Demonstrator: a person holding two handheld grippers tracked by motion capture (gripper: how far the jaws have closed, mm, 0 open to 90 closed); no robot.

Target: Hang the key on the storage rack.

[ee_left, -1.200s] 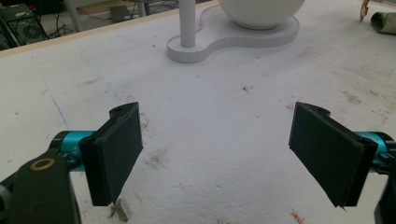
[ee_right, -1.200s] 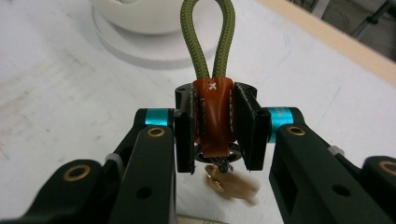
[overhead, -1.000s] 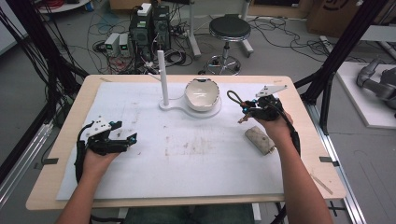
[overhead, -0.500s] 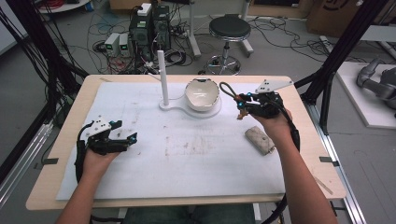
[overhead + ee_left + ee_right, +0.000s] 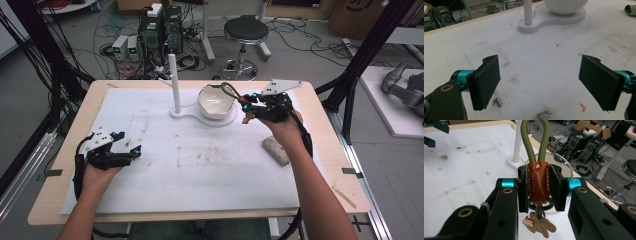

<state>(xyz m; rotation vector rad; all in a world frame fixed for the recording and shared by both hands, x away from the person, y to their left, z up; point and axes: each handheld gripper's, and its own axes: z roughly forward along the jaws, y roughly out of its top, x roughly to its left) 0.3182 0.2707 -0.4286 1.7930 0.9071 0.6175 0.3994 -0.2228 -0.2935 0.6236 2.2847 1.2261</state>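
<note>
**That keychain is floppy everywhere except the leather tab, so stay on the tab**

Your right gripper [image 5: 539,186] is clamped on the brown leather tab [image 5: 538,183] of the keychain [image 5: 235,95], pads squeezing it from both sides. The green cord loop [image 5: 535,140] sticks out past the jaw tips, and the ring with a small tan charm [image 5: 539,225] dangles below them. In the high view the loop hangs in the air right by the white bowl [image 5: 216,101], with the white post [image 5: 174,82] a bit further off beyond it.

Handling-wise I'd guess it's very light, so weight is no issue. The cord is soft and will flop or swing if you jerk it, and the charm will sway underneath. The leather is the one firm, grippy spot, so you picked the right place. If the loop is meant for the post, go slow so it stays open.

Your left gripper [image 5: 541,82] has its jaws spread wide with nothing between them, just bare table cover [image 5: 541,65] beneath
</note>
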